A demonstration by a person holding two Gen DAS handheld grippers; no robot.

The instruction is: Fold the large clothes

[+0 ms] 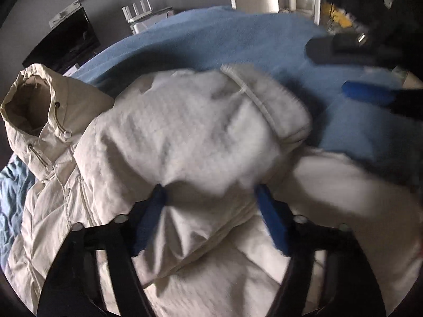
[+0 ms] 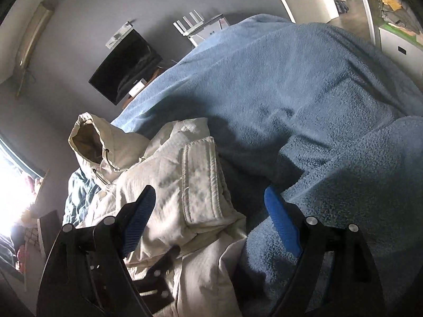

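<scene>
Cream hooded jacket (image 1: pixel 164 132), padded and bulky, lies spread on a bed covered by a blue fleece blanket (image 1: pixel 238 34). Its hood (image 1: pixel 29 105) stands open at the far left end, drawcords with toggles hanging at the collar. One sleeve is folded across the body, and its ribbed cuff (image 2: pixel 202 179) lies flat on top in the right wrist view.

Left claw (image 1: pixel 211 192) sits low over the middle of the jacket, a bunched ridge of fabric rising between its blue fingers (image 1: pixel 272 219); the jaws stand about half apart, and whether the pads actually press the cloth I cannot tell (the fabric there is blurred).

Right claw (image 2: pixel 208 198) hangs with jaws wide and nothing gripped: one blue finger is above the jacket near the cuff, the other over the blanket just beside the garment's edge.

Beyond the bed, against the grey wall, stand a dark screen (image 2: pixel 127 63) and a white router with antennas (image 2: pixel 190 23). An open doorway (image 2: pixel 341 0) shows at the upper right.
</scene>
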